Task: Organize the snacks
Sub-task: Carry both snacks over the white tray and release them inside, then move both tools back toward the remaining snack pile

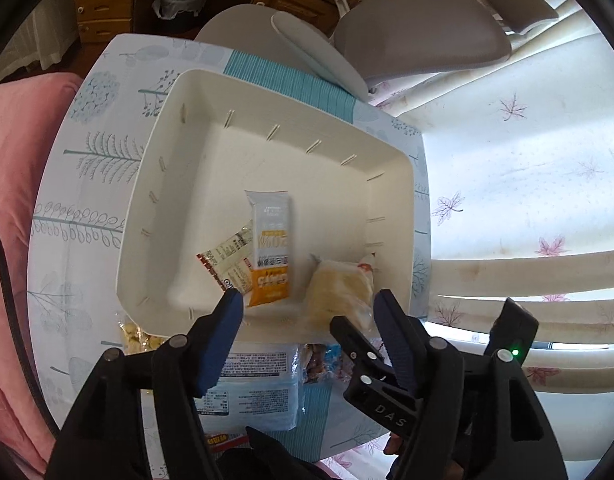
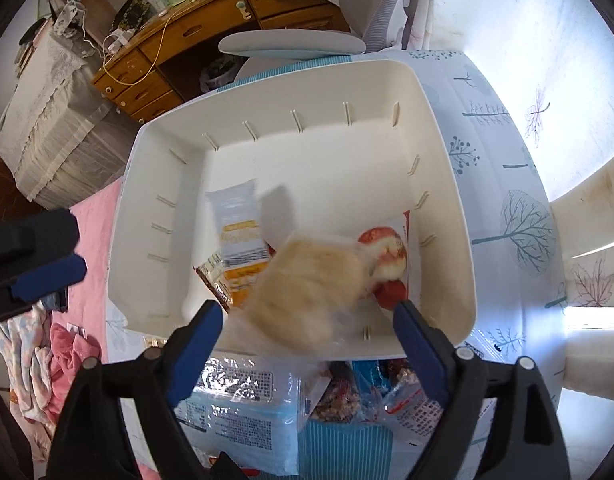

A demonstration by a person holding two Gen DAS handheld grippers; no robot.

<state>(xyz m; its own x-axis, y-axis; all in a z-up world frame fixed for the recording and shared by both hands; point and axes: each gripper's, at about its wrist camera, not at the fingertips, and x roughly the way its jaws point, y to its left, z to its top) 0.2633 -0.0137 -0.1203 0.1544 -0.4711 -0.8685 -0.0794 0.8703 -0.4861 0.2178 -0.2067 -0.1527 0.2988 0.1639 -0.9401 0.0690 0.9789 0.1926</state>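
Note:
A white bin (image 1: 155, 216) (image 2: 447, 184) stands on a table with a tree-print cloth (image 1: 87, 168). In it lie an orange-and-white snack packet (image 1: 271, 248) (image 2: 239, 232) over a red-edged cream packet (image 1: 227, 256), and a bread pack in clear wrapper (image 1: 339, 292). My left gripper (image 1: 307, 312) hangs open over the bin's near edge with nothing between its fingers. My right gripper (image 2: 307, 324) is open too. The bread pack (image 2: 307, 280) shows blurred just past its tips, and neither pad touches it. The left gripper's blue pad (image 2: 47, 272) shows at the far left of the right wrist view.
Loose snacks lie on the table in front of the bin: a blue-and-white pack (image 1: 255, 384) (image 2: 235, 404), nut packs (image 2: 347, 392) and a yellow chip bag (image 1: 139, 340). A grey chair (image 1: 419, 28) and a wooden desk (image 2: 179, 40) stand beyond. Pink bedding (image 1: 23, 152) lies left.

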